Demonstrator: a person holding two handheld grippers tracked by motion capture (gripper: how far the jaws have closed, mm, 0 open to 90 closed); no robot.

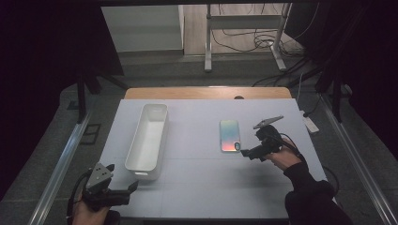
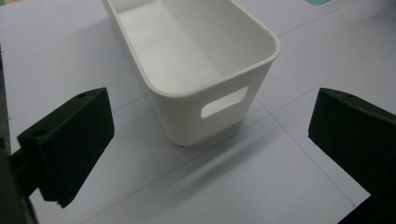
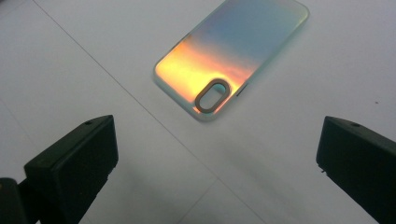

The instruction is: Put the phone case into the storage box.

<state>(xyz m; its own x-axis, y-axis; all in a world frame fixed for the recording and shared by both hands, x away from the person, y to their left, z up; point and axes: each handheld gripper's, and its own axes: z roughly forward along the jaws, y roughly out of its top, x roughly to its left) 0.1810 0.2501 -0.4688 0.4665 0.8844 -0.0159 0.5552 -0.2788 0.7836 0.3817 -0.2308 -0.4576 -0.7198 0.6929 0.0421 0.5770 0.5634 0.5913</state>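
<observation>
A phone case with an iridescent orange-to-blue back (image 1: 230,135) (image 3: 229,56) lies flat on the white table, right of centre, its camera cut-out at the near end. My right gripper (image 1: 247,152) (image 3: 215,163) hovers just off that near end, open, with nothing between its jaws. A long white bin (image 1: 148,140) (image 2: 196,60) stands empty left of centre, a handle slot in its near wall. My left gripper (image 1: 123,183) (image 2: 210,154) is at the table's front left corner, open, pointing at the bin's near end and apart from it.
The white table top (image 1: 202,183) ends at a wooden strip (image 1: 206,93) along the far side. Metal rails run down both sides of the table. Beyond it stand a metal frame (image 1: 244,37) and loose cables on the floor.
</observation>
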